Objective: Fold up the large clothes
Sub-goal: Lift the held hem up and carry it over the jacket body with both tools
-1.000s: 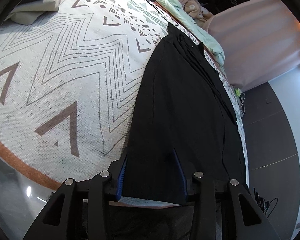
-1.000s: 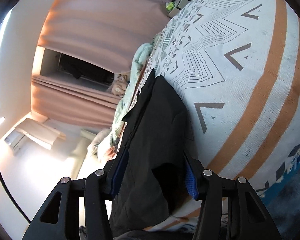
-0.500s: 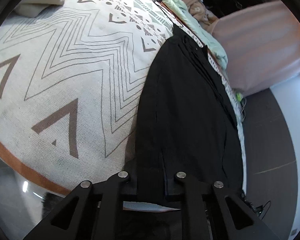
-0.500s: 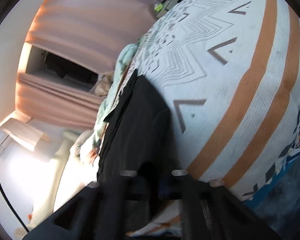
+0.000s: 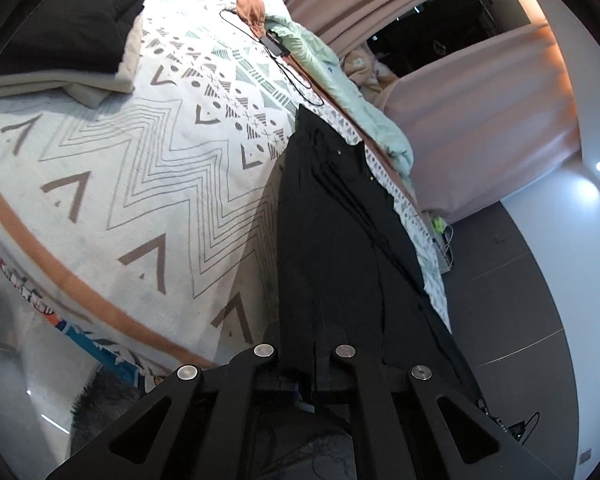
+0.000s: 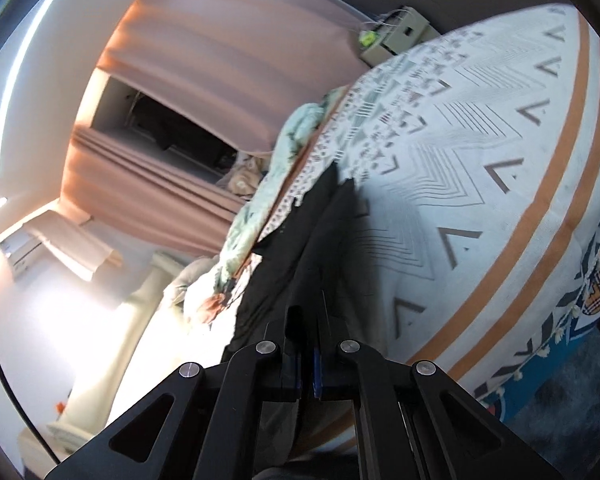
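A long pair of black trousers [image 5: 332, 232] lies stretched along the right edge of a bed with a white zigzag-patterned cover [image 5: 148, 168]. My left gripper [image 5: 306, 364] is shut on the near end of the trousers and holds it lifted off the bed edge. In the right wrist view the same black trousers [image 6: 300, 248] run away from me. My right gripper [image 6: 306, 360] is shut on their near end. The waistband end lies far up the bed.
A folded black garment on a beige one [image 5: 60, 40] sits at the far left of the bed. A mint quilt [image 5: 340, 92] and a cable with a charger [image 5: 276, 46] lie at the head. Pink curtains [image 5: 480, 120] and dark floor [image 5: 520, 300] are to the right.
Both grippers went from open around the trouser end to shut on it. Both have since pulled back and up, lifting the near end of the trousers.
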Motion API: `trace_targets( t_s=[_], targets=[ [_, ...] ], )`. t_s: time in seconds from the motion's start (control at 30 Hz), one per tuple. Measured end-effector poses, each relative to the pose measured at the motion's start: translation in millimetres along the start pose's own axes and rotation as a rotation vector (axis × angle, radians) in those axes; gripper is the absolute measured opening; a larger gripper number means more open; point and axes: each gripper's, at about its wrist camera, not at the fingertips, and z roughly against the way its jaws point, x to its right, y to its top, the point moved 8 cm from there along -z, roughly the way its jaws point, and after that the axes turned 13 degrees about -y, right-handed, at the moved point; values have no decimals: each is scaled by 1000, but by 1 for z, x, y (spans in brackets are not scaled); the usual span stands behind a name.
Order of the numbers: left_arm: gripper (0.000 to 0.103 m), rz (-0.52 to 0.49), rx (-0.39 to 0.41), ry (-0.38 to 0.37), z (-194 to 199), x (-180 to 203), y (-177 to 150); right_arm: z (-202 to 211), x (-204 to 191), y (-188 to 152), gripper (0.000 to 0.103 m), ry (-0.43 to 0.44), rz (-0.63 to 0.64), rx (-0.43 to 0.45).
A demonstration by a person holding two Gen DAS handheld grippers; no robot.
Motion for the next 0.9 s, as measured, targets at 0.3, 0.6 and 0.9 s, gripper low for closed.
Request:
trace_targets(
  t_s=[0.3,0.6,0.9],
  targets=[
    [2,-12,55,-79,64,35,-1,65,-42,-15,5,67,57,28],
    [2,-55,118,-135,145,86,-2,131,-87,-18,5,147,101,79],
    [2,-118,198,-203,191,140,10,171,-113,-4,5,204,109,137]
  ],
)
